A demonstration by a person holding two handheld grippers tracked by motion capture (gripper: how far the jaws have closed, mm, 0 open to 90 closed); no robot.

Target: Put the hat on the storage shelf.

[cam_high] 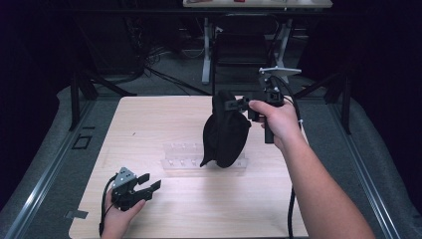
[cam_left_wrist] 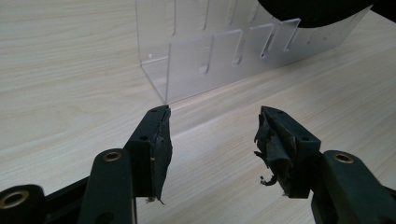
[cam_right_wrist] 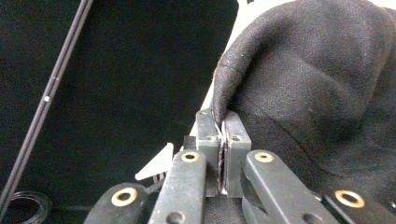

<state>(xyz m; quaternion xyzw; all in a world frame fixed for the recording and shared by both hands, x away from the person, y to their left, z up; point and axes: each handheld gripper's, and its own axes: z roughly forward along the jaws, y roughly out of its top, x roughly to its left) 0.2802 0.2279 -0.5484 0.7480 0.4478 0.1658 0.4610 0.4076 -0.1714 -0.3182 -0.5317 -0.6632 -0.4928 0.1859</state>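
A black cloth hat (cam_high: 225, 130) hangs above the middle of the wooden table (cam_high: 149, 119), pinched at its top edge by my right gripper (cam_high: 238, 103), which is shut on it. In the right gripper view the jaws clamp a fold of the black cloth hat (cam_right_wrist: 317, 88) at my right gripper (cam_right_wrist: 221, 122). The hat's lower part hangs over a clear acrylic rack (cam_high: 181, 155). My left gripper (cam_high: 150, 182) rests low at the table's front left, open and holding nothing. In the left gripper view my left gripper (cam_left_wrist: 212, 122) points at the clear acrylic rack (cam_left_wrist: 219, 56).
A dark chair (cam_high: 244, 42) and a white-legged desk (cam_high: 256, 4) stand behind the table. Cables lie on the floor at the back left. A black frame leg (cam_high: 75, 94) stands off the table's left corner.
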